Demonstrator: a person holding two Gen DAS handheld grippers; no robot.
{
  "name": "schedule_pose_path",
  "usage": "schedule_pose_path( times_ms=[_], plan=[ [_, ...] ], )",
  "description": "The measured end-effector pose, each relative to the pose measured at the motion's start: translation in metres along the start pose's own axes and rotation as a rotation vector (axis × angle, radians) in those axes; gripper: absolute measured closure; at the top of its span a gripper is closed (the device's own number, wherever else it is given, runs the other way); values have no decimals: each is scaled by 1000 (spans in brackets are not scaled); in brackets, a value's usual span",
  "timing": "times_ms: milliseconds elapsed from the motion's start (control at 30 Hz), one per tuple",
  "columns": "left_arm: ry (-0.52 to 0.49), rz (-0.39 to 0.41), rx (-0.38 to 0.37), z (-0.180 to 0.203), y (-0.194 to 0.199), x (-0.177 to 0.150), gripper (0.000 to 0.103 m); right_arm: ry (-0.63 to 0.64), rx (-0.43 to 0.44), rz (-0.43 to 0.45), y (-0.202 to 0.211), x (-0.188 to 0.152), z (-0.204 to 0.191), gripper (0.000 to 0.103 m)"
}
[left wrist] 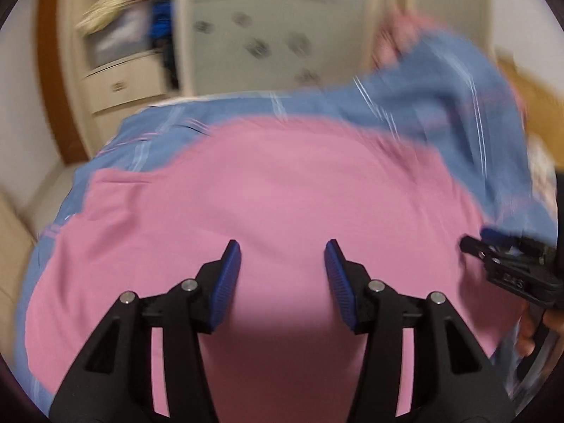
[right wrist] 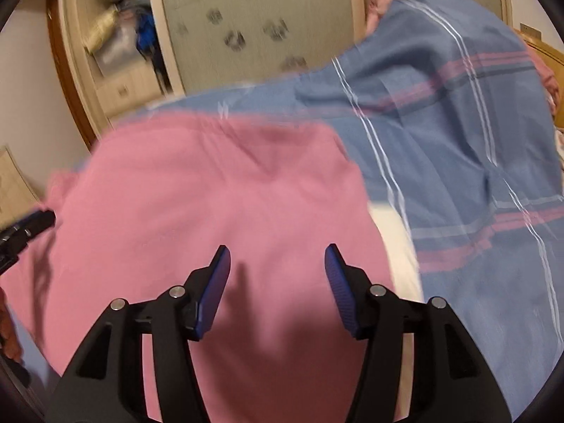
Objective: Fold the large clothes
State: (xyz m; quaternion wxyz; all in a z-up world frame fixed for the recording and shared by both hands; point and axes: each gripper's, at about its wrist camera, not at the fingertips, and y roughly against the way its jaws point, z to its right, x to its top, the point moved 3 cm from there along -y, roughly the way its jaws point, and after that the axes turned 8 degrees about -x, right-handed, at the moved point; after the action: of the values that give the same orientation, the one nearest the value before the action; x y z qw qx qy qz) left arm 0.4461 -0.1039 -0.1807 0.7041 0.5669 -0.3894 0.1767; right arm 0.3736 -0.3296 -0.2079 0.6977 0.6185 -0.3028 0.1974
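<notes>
A large pink garment point(left wrist: 268, 197) lies spread on a bed with a blue striped cover point(left wrist: 433, 102). My left gripper point(left wrist: 282, 246) is open and empty, just above the garment's near part. My right gripper point(right wrist: 277, 250) is open and empty over the garment point(right wrist: 218, 197), near its right edge. The right gripper also shows at the right edge of the left wrist view point(left wrist: 469, 245), low at the garment's right side. The left gripper's tip shows at the left edge of the right wrist view point(right wrist: 38, 220). Both views are motion-blurred.
The blue cover point(right wrist: 451, 134) is bunched up high at the right. A cream pillow or sheet point(right wrist: 398, 246) shows beside the garment. A cream wardrobe point(left wrist: 116, 81) with drawers and a patterned sliding door point(left wrist: 268, 28) stands behind the bed.
</notes>
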Motion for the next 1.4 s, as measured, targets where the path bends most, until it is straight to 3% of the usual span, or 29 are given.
schedule_pose_path(
  times_ms=[33, 100, 233, 333, 400, 467, 533, 600, 733, 867, 1000, 1100, 1300, 1400],
  plan=[
    [-42, -31, 51, 11, -14, -4, 52, 35, 5, -39, -14, -10, -3, 46],
    [-40, -70, 76, 15, -32, -8, 51, 41, -3, -52, -27, -17, -5, 46],
    [43, -106, 28, 2, -50, -13, 50, 48, -36, -57, -36, -15, -14, 45],
    [36, -128, 30, 0, -55, -15, 50, 65, -58, -45, -40, -16, -19, 44],
    [28, -141, 45, 5, -51, -13, 50, 65, -65, -43, -40, -17, -20, 44],
    [69, -102, -13, 0, -25, -6, 56, 36, -56, -66, -27, -18, -18, 44],
    [123, 0, -91, -9, 21, -2, 60, -19, 69, -43, 10, -15, -16, 45],
    [144, 71, -80, -20, 52, -5, 58, -22, 182, 15, 43, -16, -22, 43],
    [175, -3, -124, -23, 46, -23, 57, 126, 258, 60, 80, -29, -82, 42],
    [87, -91, -21, -11, 16, -41, 57, 253, 120, 55, 66, -45, -126, 42],
    [91, -162, -25, -19, -11, -55, 56, 264, 111, -42, 28, -54, -126, 35],
    [66, -159, 10, -19, -19, -59, 54, 270, 114, -81, 16, -48, -123, 28],
    [65, -146, 55, -15, -22, -64, 54, 258, 81, -80, 9, -44, -123, 25],
    [95, -95, -23, -14, 8, -55, 56, 215, 138, -68, 28, -37, -112, 25]
  ],
)
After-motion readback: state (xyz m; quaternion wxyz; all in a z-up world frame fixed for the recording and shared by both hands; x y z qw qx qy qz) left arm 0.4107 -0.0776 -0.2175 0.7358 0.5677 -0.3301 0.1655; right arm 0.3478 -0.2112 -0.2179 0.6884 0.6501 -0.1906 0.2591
